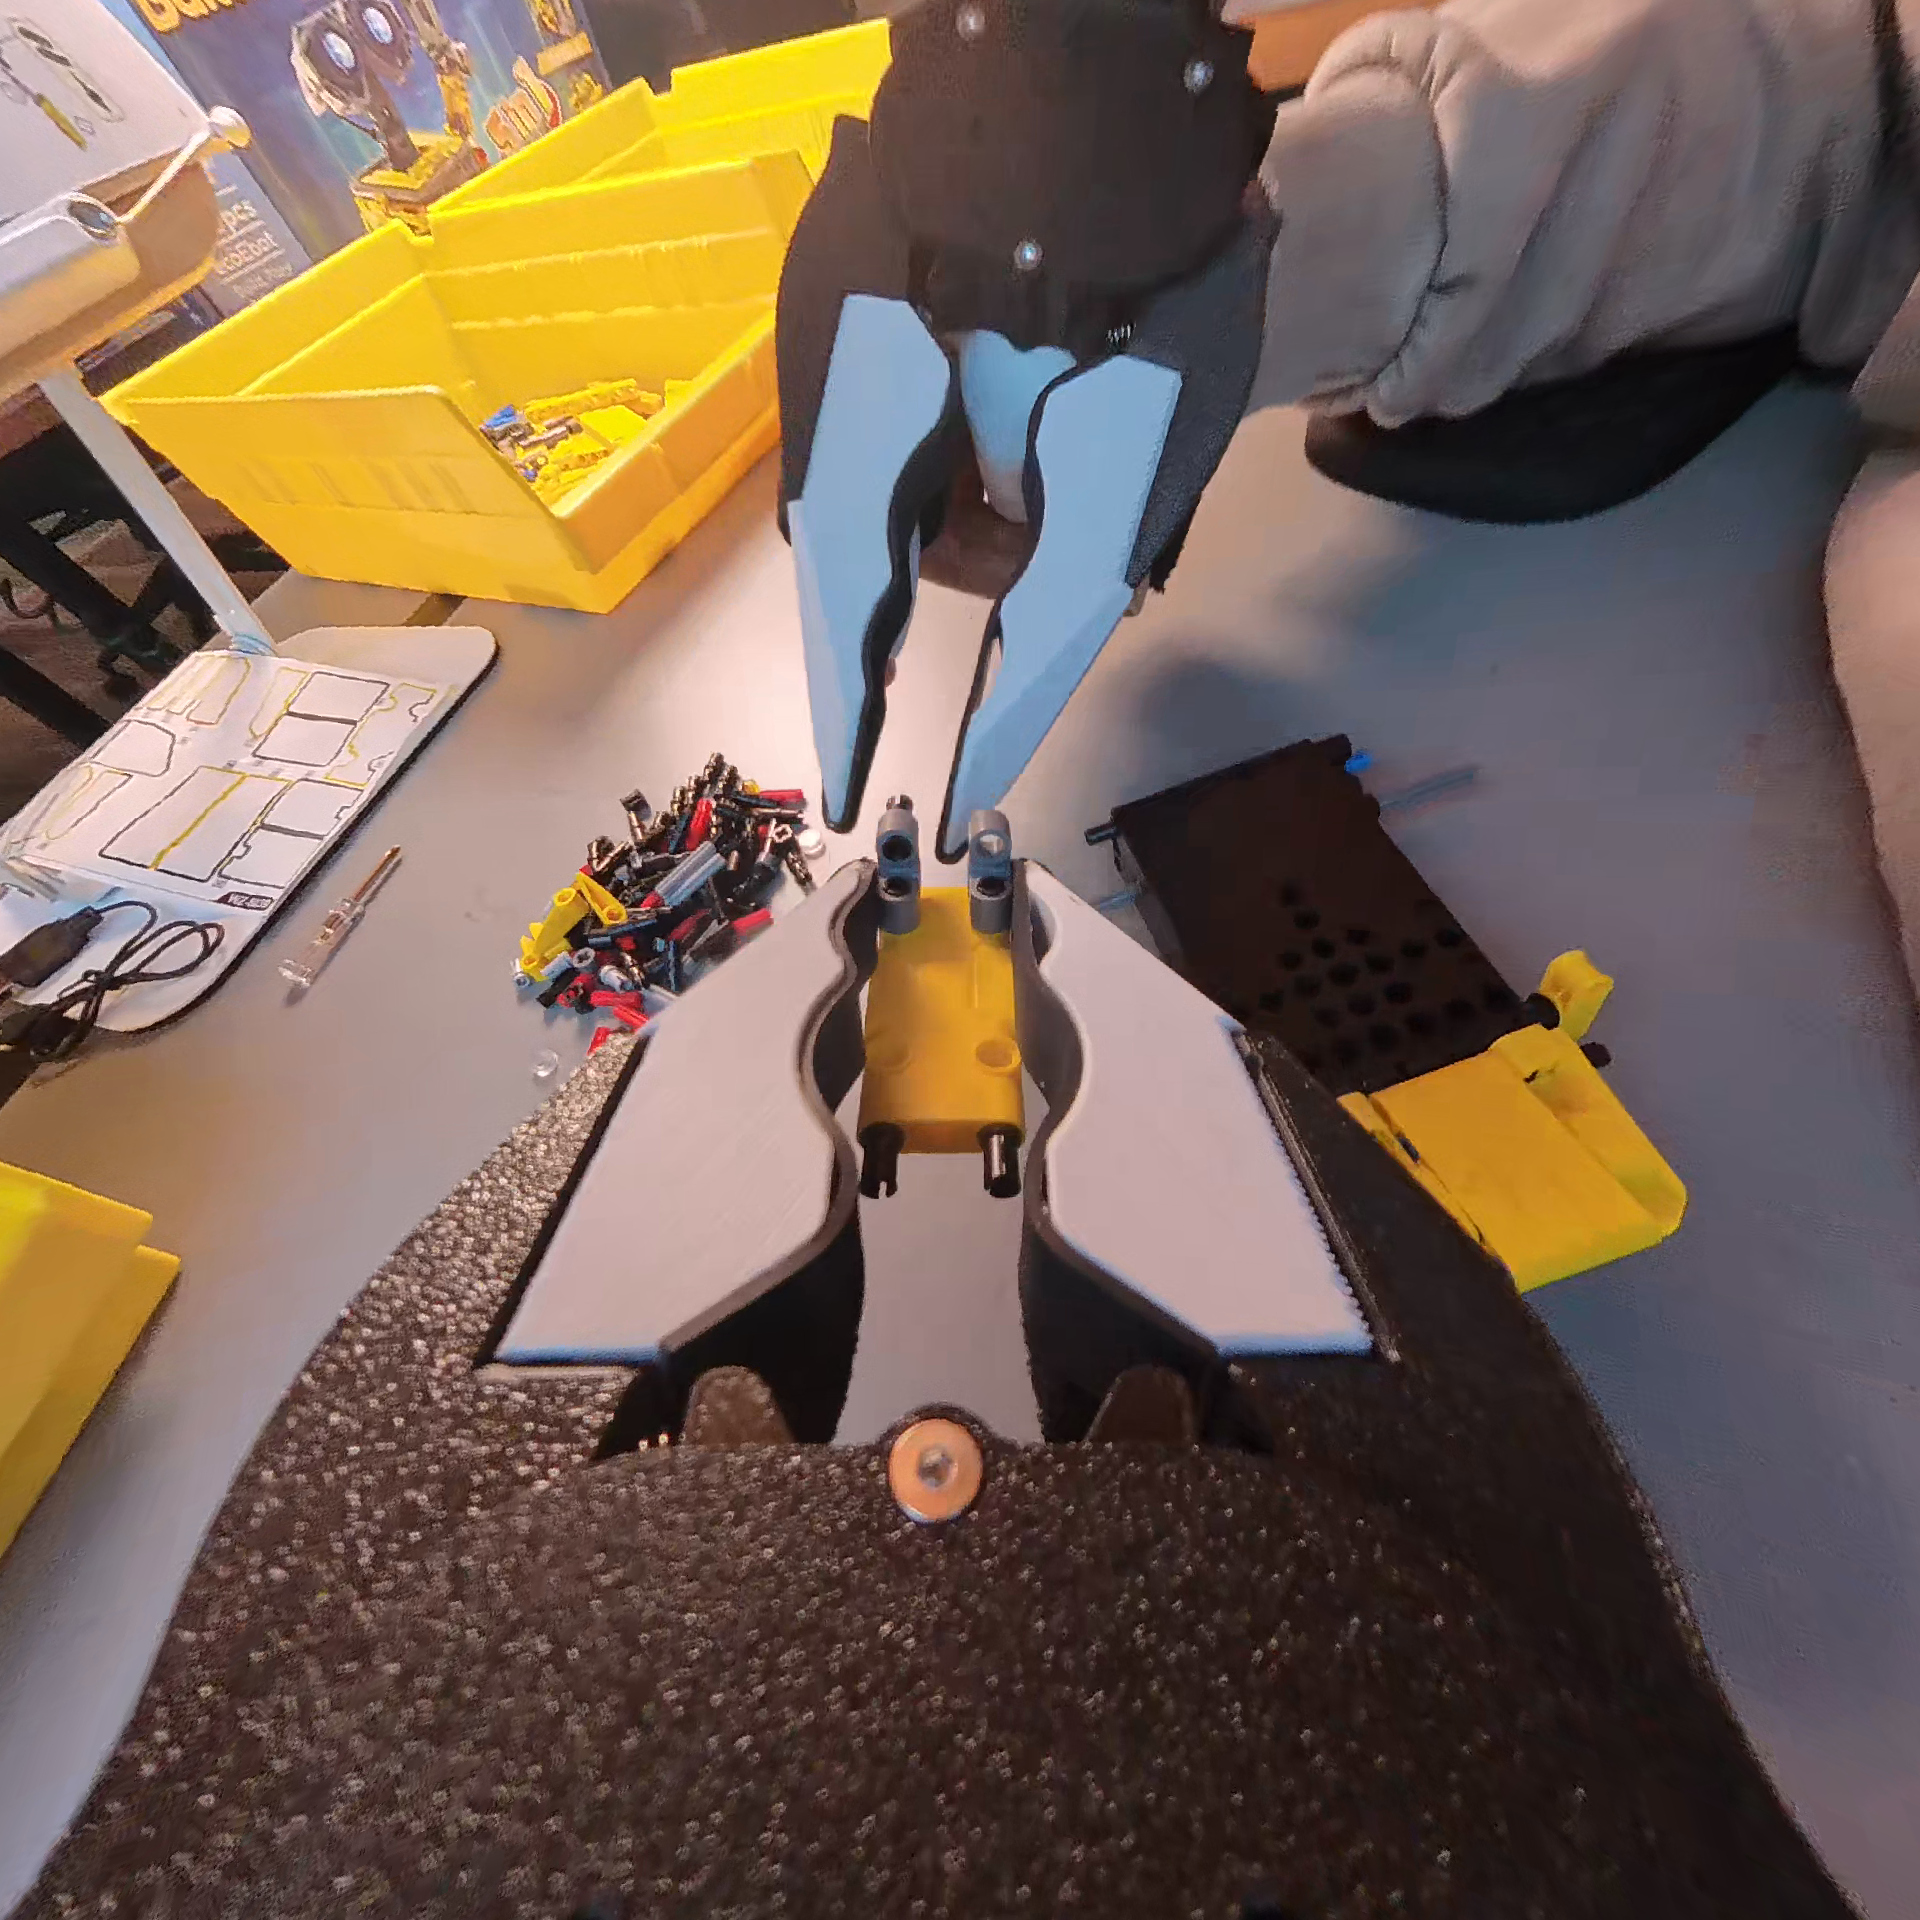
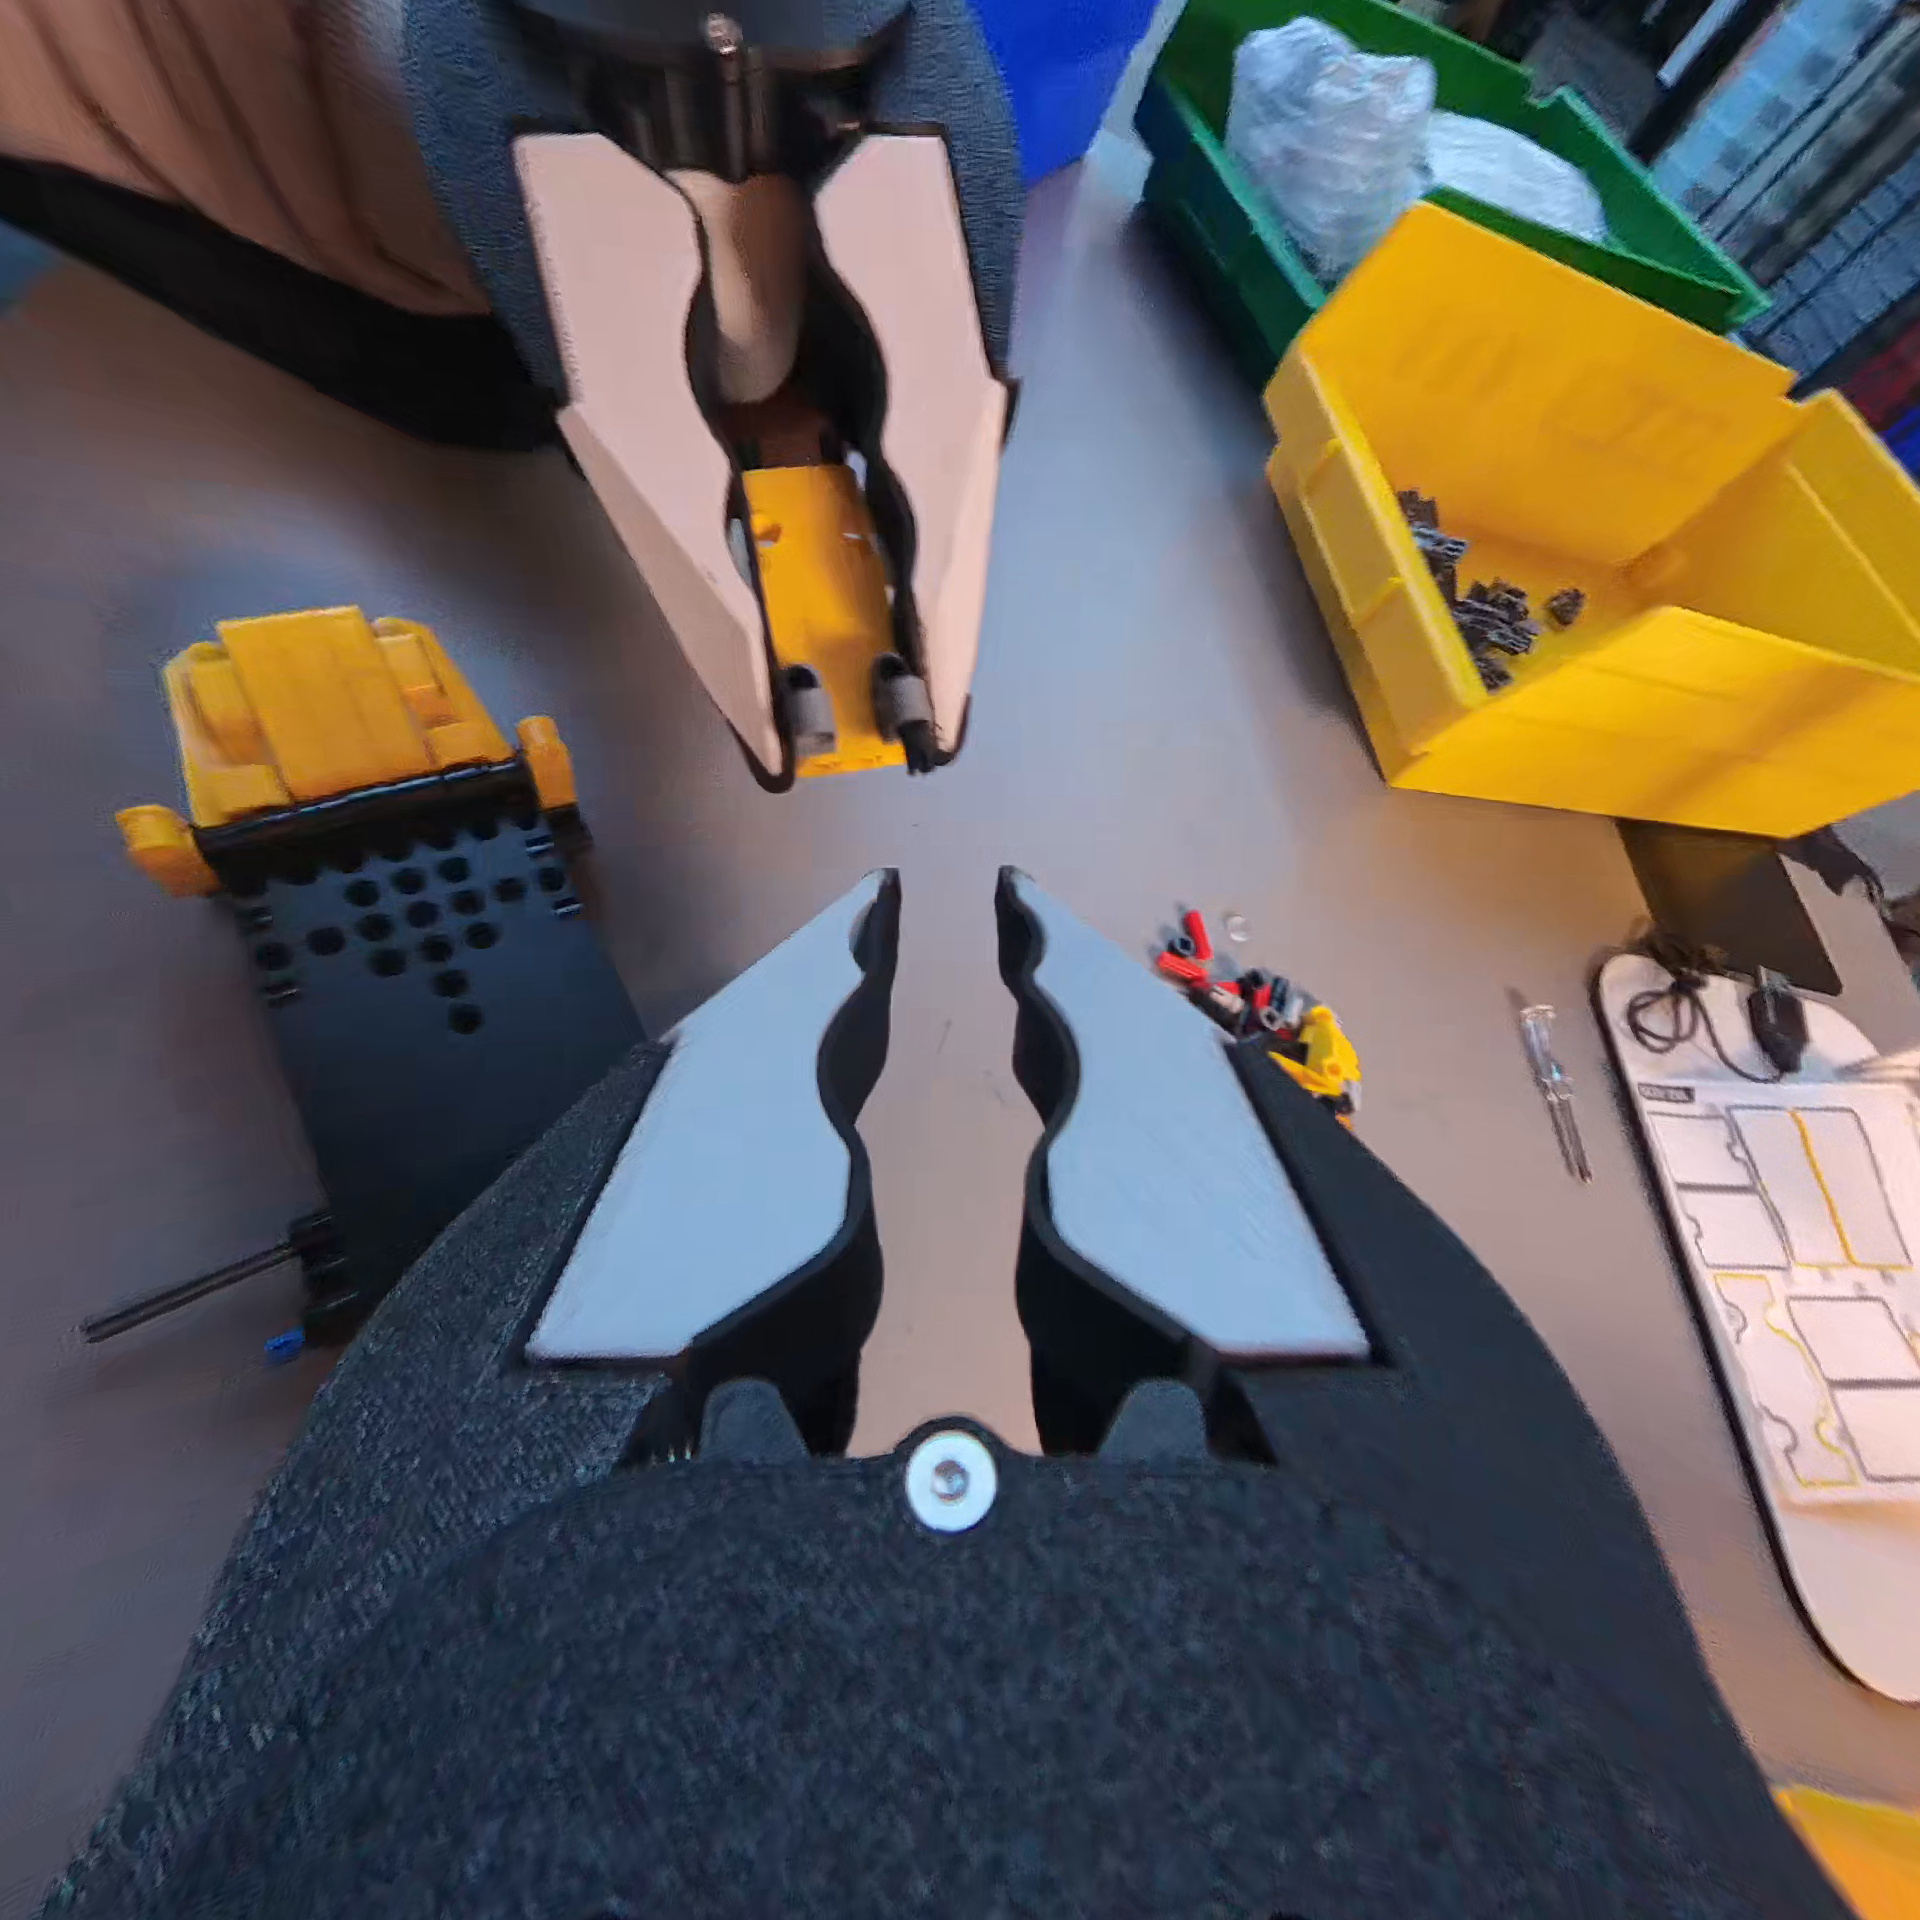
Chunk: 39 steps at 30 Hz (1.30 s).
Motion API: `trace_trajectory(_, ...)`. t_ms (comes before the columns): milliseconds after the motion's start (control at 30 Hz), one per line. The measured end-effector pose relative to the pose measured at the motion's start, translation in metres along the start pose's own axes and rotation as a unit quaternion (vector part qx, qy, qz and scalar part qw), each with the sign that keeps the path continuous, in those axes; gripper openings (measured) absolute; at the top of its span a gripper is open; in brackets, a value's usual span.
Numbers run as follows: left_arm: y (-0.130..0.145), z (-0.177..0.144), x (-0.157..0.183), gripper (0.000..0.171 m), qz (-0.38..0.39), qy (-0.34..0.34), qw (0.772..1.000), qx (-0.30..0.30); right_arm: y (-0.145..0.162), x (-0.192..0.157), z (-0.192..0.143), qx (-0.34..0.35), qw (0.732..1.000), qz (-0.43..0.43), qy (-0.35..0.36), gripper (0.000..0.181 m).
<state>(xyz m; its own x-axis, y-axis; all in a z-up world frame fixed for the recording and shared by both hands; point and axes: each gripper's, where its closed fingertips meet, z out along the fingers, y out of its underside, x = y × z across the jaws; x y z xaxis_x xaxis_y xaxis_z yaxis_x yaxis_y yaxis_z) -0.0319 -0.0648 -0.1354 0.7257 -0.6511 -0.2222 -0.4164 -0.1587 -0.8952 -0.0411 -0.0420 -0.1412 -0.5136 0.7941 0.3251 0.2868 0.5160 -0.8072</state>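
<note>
My left gripper (image 1: 943,873) is shut on a yellow block (image 1: 940,1018) with two black pins at its near end and two grey connectors (image 1: 896,868) at its far end. It holds the block above the grey table. My right gripper (image 1: 896,831) points at it from the far side, open and empty, with its tips just beyond the grey connectors. In the right wrist view my right gripper (image 2: 948,883) is open over bare table. The left gripper (image 2: 860,767) faces it a short gap away, holding the yellow block (image 2: 821,603).
A black and yellow assembly (image 1: 1351,966) lies beside the grippers, also in the right wrist view (image 2: 395,914). A pile of small parts (image 1: 675,904), a screwdriver (image 1: 343,914), an instruction sheet (image 1: 229,769), yellow bins (image 1: 499,416) and a green bin (image 2: 1455,187) surround them. A sleeve (image 1: 1558,208) is behind. Both grippers' tips are close together, under 4 cm apart. From either gripper's tips it is about 25 cm to the screwdriver (image 1: 343,914). Look for it in the right wrist view (image 2: 1553,1083) too.
</note>
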Motion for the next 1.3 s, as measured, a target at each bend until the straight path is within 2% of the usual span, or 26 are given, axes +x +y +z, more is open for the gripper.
trace_trajectory(133, 0.012, 0.007, 0.005, 0.024, 0.052, -0.008, 0.997, -0.049, -0.001, -0.013, 0.008, -0.031, 0.999, -0.042, -0.004, 0.017)
trace_trajectory(233, 0.019, 0.011, 0.007, 0.024, 0.083, -0.015, 0.994, -0.076, 0.000, -0.017, 0.011, -0.048, 0.997, -0.064, -0.003, 0.010)
trace_trajectory(567, 0.027, 0.013, 0.011, 0.023, 0.112, -0.018, 0.987, -0.116, 0.004, -0.022, 0.013, -0.083, 0.988, -0.127, 0.011, 0.004)
trace_trajectory(667, 0.019, 0.010, 0.008, 0.023, 0.110, -0.028, 0.988, -0.102, 0.000, -0.019, 0.011, -0.084, 0.987, -0.132, 0.025, 0.002)
trace_trajectory(900, -0.006, 0.001, 0.007, 0.023, 0.104, -0.030, 0.993, -0.042, -0.019, -0.016, -0.004, -0.011, 0.995, -0.095, 0.010, 0.002)
trace_trajectory(1300, -0.021, -0.003, 0.010, 0.023, 0.111, -0.026, 0.993, -0.022, -0.027, -0.017, -0.017, 0.011, 0.996, -0.089, -0.011, 0.002)
